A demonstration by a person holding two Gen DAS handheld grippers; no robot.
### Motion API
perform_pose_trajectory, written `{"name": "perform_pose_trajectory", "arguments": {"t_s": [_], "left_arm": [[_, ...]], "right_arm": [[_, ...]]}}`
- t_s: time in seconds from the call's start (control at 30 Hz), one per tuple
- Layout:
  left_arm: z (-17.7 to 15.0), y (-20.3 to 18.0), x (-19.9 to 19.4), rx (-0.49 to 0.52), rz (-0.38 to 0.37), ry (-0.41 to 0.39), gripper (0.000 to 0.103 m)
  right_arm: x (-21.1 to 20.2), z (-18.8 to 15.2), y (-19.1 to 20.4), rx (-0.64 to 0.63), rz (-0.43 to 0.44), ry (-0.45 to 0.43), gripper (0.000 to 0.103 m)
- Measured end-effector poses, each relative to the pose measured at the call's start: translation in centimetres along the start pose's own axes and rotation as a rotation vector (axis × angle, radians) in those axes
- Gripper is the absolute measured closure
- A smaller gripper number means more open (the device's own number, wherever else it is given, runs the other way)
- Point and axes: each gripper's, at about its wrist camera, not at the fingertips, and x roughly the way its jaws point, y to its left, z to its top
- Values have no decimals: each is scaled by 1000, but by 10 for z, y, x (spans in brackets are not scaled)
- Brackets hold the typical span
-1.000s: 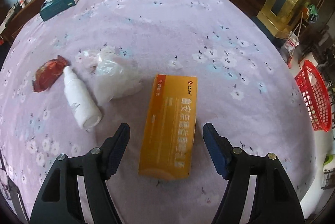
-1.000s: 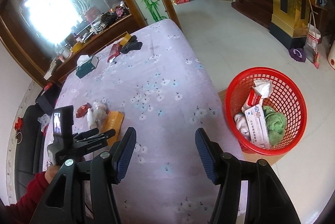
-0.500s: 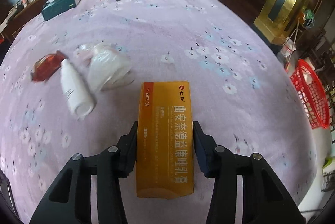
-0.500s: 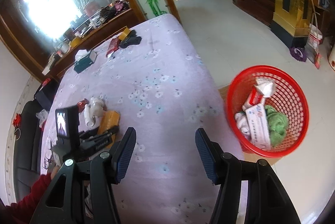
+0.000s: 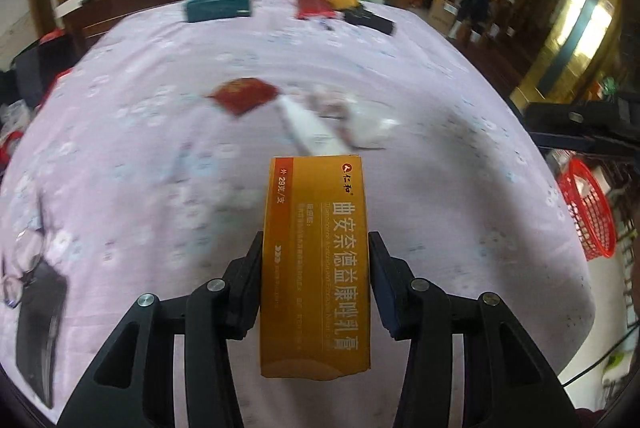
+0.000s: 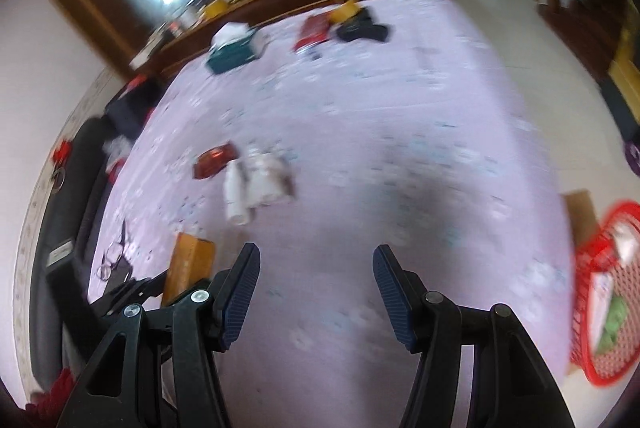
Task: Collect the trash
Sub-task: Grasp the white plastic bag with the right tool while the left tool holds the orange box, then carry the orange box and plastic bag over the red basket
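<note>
The left gripper [image 5: 316, 260] is clamping an orange box [image 5: 316, 268] between its two fingers [image 5: 250, 276], one pressing on each long side. The box is pointing forward along the fingers, its printed face turned up to the camera, and it is appearing raised over the lilac flowered cloth [image 5: 140, 168] covering the table, though blur is making the gap hard to judge. From the right wrist view the same box [image 6: 190, 264] is showing at the near left, gripped in black jaws.

The right gripper [image 6: 314, 276] is hanging over the near part of the cloth [image 6: 360, 148] with its jaws spread wide and nothing between them.

A red basket [image 6: 604, 308] is standing on the floor at the right, just past the table edge. Inside it, something green and something pale with print are lying, but blur is hiding what they are. In the left wrist view the basket [image 5: 592, 216] is showing at the right edge, its contents hidden.

Farther along the cloth, near the middle, a white bottle [image 6: 236, 192] is lying on its side, touching a crumpled clear bag [image 6: 268, 180]. A dark red wrapper [image 6: 214, 160] is lying just left of them.

At the far end a teal tissue box [image 6: 234, 50] is sitting with white tissue sticking out of its top. To its right a red packet [image 6: 314, 30], a yellow item [image 6: 344, 10] and a black object [image 6: 362, 28] are lying close together. Glasses [image 6: 114, 256] are resting near the left edge.
</note>
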Motion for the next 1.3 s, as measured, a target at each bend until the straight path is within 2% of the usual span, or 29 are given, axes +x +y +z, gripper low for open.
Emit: {"name": "perform_pose_trajectory", "arguments": {"t_s": [0.2,0.4,0.57,0.63,0.73,0.77,0.87,1.1,1.3], "left_arm": [[-6,44,-12,-55,38,-6,57],[-9,66,-18,-78,41,-12,57],[-8,71,-17,-76,31,-12,57],[-7,72,-16,-76,26,-9,57],[-5,71,-13,-70,19,-3,57],[-4,71,-12,-68,20,-3,57],[-2,69,-10,-62,16,-5,57],[5,56,-7,-52,2,-20,57],[9,34,-8,-21,-17,-32,57]], "right_arm": [[58,31,35,-60,35,57,40],[115,56,62,-121,-23,97,40],[153,66,62,-121,-79,141,41],[165,68,60,-113,-94,155,45],[173,66,58,-106,-100,168,61],[176,65,57,-104,-108,170,67],[174,62,55,-87,-106,158,72],[138,46,49,-42,-98,90,73],[98,18,45,-1,-75,46,73]]}}
